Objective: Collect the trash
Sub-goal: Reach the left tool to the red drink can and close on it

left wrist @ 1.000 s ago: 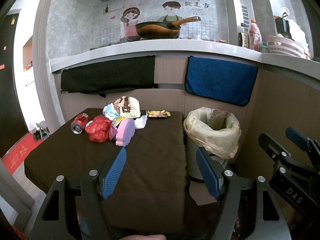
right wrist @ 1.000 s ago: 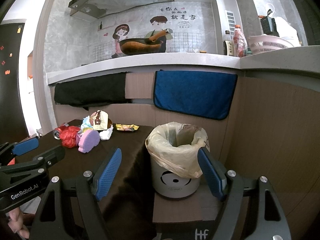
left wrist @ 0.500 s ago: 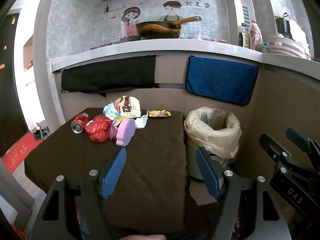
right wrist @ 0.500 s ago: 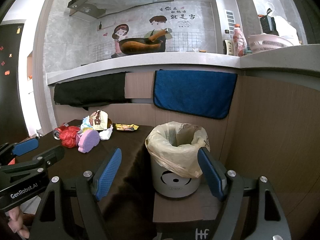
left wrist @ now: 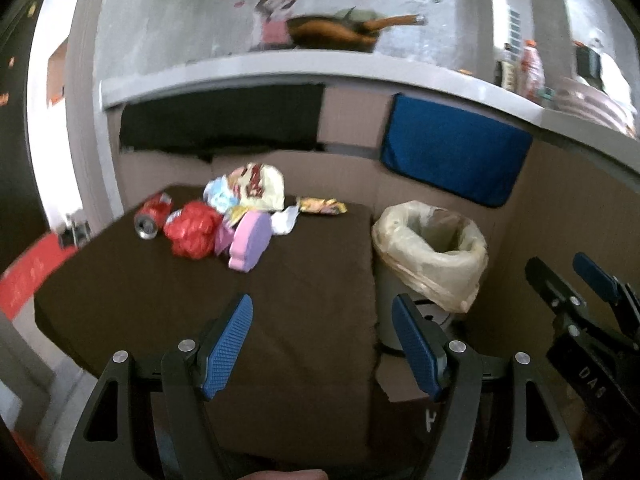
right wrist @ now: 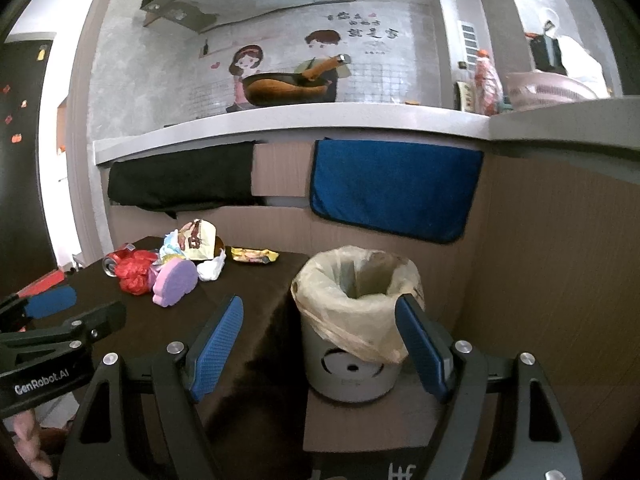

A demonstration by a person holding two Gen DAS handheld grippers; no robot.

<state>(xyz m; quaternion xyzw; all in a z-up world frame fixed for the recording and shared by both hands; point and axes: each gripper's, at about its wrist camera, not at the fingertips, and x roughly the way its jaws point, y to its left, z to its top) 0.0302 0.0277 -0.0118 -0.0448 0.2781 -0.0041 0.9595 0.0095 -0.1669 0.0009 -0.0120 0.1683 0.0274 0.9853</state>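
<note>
Left gripper [left wrist: 322,308] spread wide, empty, over brown table [left wrist: 312,264]. Trash pile [left wrist: 224,220] at 11 o'clock, well apart. Right gripper [right wrist: 320,312] spread, empty; lined bin [right wrist: 356,300] just ahead, 1 o'clock.

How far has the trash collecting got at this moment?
Nothing looks done: the bin shows no trash in the part of its liner that is visible. Nothing is in hand; the left tongs and right tongs are open and empty. Left: the can, red bag, pink sponge and wrappers.
</note>
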